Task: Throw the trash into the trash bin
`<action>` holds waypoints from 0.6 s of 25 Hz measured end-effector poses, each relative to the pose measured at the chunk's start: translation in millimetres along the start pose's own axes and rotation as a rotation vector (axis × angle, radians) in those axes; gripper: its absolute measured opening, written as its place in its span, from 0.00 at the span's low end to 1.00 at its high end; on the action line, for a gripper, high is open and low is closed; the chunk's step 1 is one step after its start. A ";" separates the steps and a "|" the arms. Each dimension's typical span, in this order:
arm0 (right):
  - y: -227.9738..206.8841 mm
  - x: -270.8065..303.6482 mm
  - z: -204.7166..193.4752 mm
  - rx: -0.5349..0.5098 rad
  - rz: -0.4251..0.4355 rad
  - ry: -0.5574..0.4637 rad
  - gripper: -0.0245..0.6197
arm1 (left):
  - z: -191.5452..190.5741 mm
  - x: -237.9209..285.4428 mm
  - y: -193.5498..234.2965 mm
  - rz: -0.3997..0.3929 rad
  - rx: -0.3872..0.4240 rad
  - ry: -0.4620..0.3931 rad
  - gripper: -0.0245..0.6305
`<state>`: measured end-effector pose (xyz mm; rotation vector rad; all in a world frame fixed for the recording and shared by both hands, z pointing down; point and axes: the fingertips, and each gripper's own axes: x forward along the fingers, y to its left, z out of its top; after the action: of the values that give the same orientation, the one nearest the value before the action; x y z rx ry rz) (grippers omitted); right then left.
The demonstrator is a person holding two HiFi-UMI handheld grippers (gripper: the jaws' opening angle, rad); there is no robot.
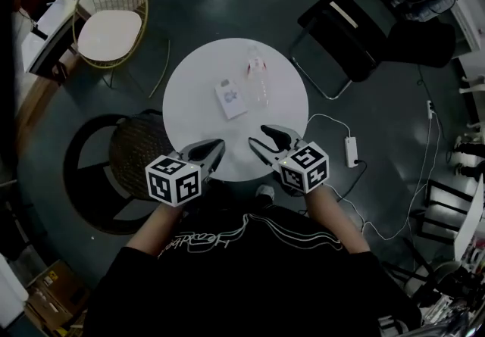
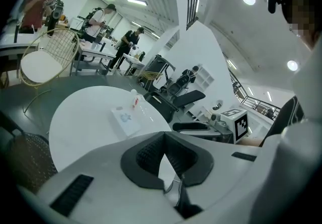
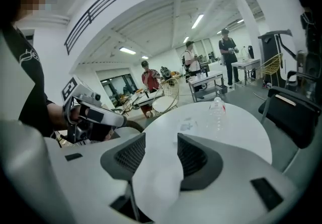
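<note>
A clear plastic bottle [image 1: 258, 79] with a red label lies on the round white table [image 1: 193, 85], beside a flat white packet [image 1: 232, 98]. Both grippers hover over the table's near edge, well short of these things. My left gripper [image 1: 217, 148] has its jaws together at the tips with nothing in them; the left gripper view shows its pads [image 2: 151, 155] meeting. My right gripper [image 1: 261, 138] is open and empty. The right gripper view looks past its pads [image 3: 193, 155] to the bottle [image 3: 217, 109] and packet [image 3: 188, 125]. A dark woven bin [image 1: 136, 150] stands at the table's left.
A gold wire chair [image 1: 111, 21] with a white seat stands at the far left and a black chair [image 1: 341, 29] at the far right. A white power strip [image 1: 351, 150] and its cable lie on the dark floor to the right. Several people stand at benches [image 3: 221, 74] in the background.
</note>
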<state>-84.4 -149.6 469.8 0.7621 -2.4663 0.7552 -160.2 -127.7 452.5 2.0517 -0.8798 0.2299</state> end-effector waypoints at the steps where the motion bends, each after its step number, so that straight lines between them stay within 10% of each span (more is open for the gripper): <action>1: -0.2 11.6 2.1 0.008 -0.014 0.004 0.37 | 2.7 -4.0 10.9 0.000 -0.007 0.004 0.05; 15: -41.4 102.7 -12.4 -0.059 -0.301 0.098 0.56 | 22.0 -14.8 92.1 -0.025 -0.048 0.055 0.05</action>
<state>-132.5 -209.0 550.9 1.0185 -2.2091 0.5895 -235.4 -172.0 492.2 2.0013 -0.8179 0.2481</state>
